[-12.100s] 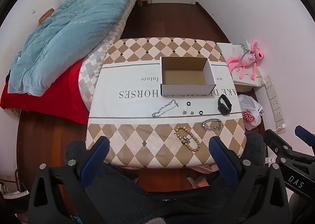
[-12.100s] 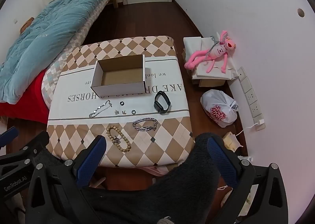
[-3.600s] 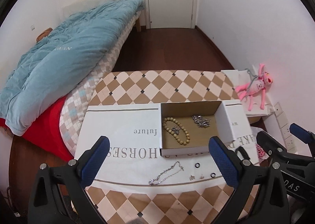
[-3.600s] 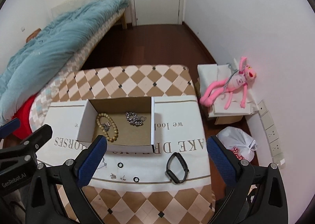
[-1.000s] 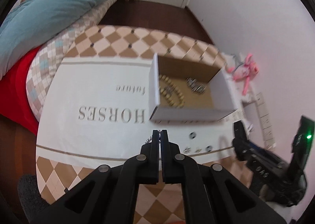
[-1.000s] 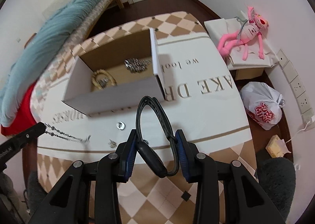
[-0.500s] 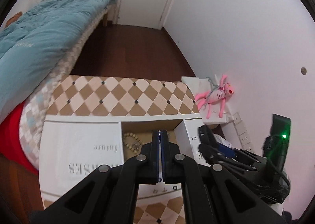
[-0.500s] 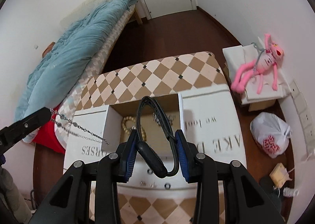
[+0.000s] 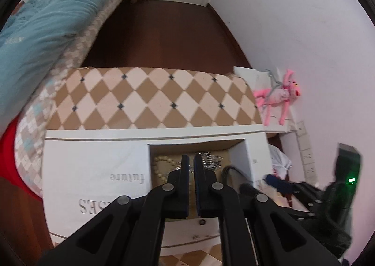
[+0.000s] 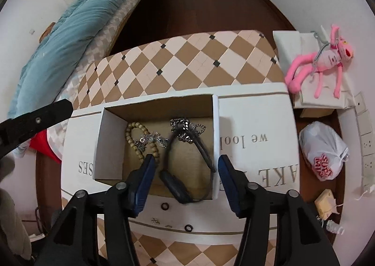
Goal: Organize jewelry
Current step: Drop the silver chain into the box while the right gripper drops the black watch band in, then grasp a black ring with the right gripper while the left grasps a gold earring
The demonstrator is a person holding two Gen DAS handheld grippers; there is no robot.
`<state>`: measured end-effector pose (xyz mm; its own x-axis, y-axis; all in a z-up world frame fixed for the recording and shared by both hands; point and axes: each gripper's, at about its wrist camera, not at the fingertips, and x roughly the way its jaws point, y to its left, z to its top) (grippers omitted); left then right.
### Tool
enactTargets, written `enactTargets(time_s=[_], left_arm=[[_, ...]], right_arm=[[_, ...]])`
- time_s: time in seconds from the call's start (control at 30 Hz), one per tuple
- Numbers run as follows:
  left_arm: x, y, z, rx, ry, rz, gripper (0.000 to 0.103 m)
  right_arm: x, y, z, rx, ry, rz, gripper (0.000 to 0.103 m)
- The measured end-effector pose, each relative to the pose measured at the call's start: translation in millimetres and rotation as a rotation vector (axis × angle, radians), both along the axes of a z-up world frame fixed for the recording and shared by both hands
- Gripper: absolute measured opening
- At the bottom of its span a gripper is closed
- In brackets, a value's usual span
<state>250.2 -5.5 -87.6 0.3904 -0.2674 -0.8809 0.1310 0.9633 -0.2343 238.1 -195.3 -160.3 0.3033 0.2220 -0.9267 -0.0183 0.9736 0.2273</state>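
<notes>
The right gripper (image 10: pixel 186 173), jaws just spread, lets the black band (image 10: pixel 185 167) drop into the box (image 10: pixel 110 142) mid-table, clear of both pads. The left gripper (image 9: pixel 191 165) is nearly shut and empty; the thin chain (image 10: pixel 153 138) lies across the beads (image 10: pixel 133 134). Rings (image 10: pixel 165 206) wait at the near edge.
</notes>
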Motion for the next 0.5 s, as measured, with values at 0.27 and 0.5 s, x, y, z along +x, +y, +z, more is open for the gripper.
enactTargets(time_s=[0.27, 0.5], left_arm=[[-24, 20, -14, 0.126, -0.046, 0.09, 0.078], [-40, 26, -37, 0.187, -0.05, 0.103, 0.103]], right_arm=[[-10, -9, 14, -0.072, -0.045, -0.017, 0.075], [-19, -4, 7, -0.188, -0.056, -0.005, 0.102]])
